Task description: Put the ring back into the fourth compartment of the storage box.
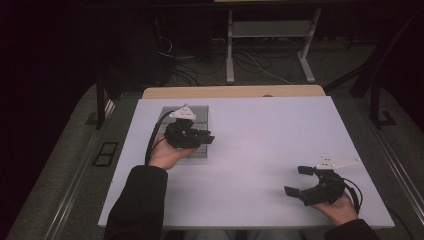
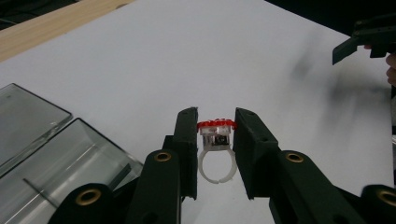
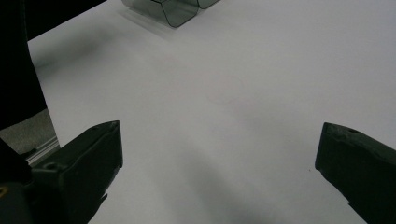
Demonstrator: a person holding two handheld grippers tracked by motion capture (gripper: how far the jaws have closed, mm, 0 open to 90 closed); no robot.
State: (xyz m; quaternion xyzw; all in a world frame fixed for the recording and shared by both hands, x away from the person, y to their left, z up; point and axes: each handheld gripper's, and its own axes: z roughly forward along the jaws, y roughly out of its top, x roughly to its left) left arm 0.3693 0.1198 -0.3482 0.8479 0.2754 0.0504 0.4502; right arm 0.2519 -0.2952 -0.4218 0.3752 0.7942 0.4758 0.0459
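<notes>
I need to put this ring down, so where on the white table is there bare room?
The widest bare stretch of the white table lies between the clear tray at the far left and the right gripper, which waits open at the near right. It is crowded around the tray, where the left gripper holds the ring.

Setting: lab or workshop | Evidence: white rectangular worktable, loose floor cables, white metal desk frame

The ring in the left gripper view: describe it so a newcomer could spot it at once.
Start at the white table, then go to the left gripper beside the clear tray. The ring is clamped between its jaws: a white band with a red top, the one coloured thing there.
</notes>
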